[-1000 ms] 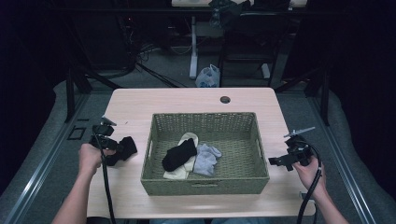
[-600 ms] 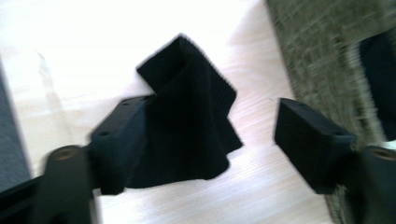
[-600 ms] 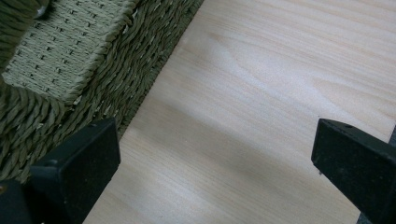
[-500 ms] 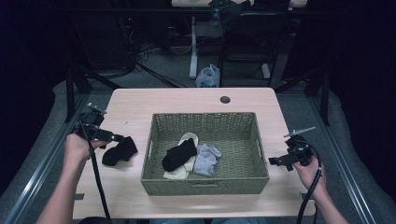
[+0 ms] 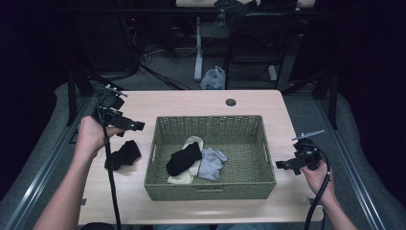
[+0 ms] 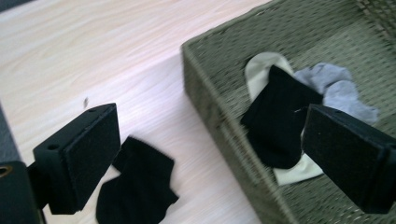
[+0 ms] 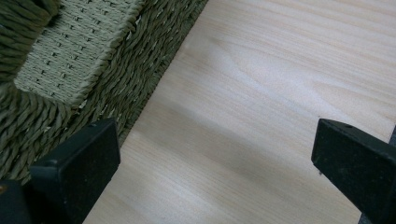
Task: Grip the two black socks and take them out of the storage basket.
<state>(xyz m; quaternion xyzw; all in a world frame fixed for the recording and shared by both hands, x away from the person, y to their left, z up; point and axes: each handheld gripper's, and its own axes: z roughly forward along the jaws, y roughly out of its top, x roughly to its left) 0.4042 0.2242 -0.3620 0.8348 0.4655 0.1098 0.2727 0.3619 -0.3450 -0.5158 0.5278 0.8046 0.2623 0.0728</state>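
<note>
The black sock (image 5: 122, 155) lies flat on the table (image 5: 191, 100), just left of the basket (image 5: 210, 191) and clear of its wall. I see it crumpled and dark against the pale wood, with nothing gripping it. In my left gripper view the same sock (image 6: 137, 189) sits low between the two pads, well below them and touched by neither. My left gripper (image 5: 136, 126) hangs above the table's left side, above and a little beyond the sock, its jaws spread wide with nothing between them; they have just been opening. The left hand (image 5: 91, 136) holds it up off the wood, cable trailing down toward me.

Inside the basket I've got three socks bunched near the middle: a second black sock (image 5: 184, 159) on top, a cream sock (image 5: 189, 165) under it, and a grey sock (image 5: 212, 162) touching them on the right. The left gripper view shows that pile just past the woven wall.

My right gripper (image 5: 283, 164) sits low at the basket's right end, near the rim. Its jaws also stand wide, with bare wood between them and the woven wall beside the left pad (image 7: 77, 170).
</note>
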